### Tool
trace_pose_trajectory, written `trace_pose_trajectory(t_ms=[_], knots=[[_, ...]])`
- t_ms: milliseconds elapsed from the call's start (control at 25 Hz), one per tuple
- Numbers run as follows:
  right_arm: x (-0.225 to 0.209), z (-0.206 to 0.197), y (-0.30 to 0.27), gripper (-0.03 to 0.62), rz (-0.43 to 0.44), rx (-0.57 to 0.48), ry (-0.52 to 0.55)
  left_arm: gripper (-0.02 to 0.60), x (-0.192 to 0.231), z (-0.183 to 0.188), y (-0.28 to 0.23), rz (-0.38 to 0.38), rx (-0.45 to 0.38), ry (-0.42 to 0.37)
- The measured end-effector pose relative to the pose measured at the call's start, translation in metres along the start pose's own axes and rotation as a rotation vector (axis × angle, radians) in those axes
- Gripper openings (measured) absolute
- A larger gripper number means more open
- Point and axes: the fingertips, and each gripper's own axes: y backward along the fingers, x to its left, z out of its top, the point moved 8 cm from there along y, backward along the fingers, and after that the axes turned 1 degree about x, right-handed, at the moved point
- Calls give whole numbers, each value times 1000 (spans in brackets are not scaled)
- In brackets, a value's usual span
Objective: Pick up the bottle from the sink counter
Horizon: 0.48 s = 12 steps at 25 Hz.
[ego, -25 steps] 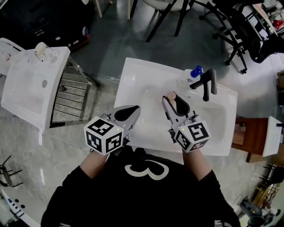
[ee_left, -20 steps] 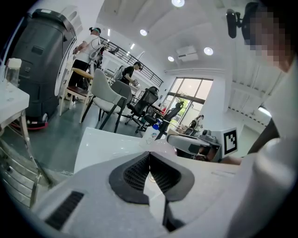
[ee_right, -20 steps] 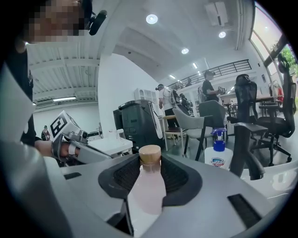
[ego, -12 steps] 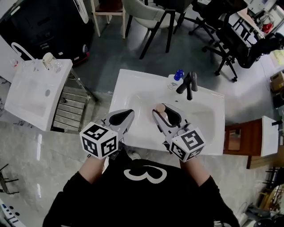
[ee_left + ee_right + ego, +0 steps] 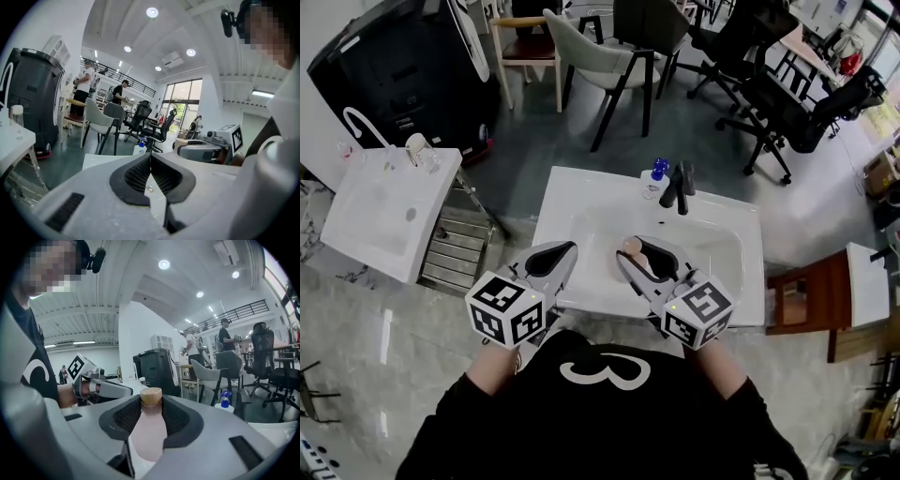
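Note:
A pale pink bottle point(image 5: 149, 427) with a tan cap point(image 5: 632, 246) sits clamped between the black pads of my right gripper point(image 5: 645, 261), held above the white sink counter point(image 5: 572, 211). My right gripper point(image 5: 151, 420) is shut on the bottle's body, its cap poking up past the jaws. My left gripper point(image 5: 551, 258) hovers over the counter's front left edge, jaws shut with nothing between them; in the left gripper view my left gripper point(image 5: 150, 174) shows its pads meeting.
At the back of the basin stand a black faucet point(image 5: 679, 185) and a small spray bottle with a blue top point(image 5: 653, 178). A second white sink unit point(image 5: 384, 211) stands to the left, chairs point(image 5: 614, 56) behind, a wooden stool point(image 5: 802, 291) right.
Both grippers have drawn back toward the front of the sink and risen, the right one carrying the pink bottle. The head view has pulled away, taking in more of the room.

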Motion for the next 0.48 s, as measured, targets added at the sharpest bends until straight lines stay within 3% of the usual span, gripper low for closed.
trace_pose_trajectory(t_ms=[480], knots=[[52,14,0,127,-33,-28,-11,15,-8,18,43,-67,9,-52]])
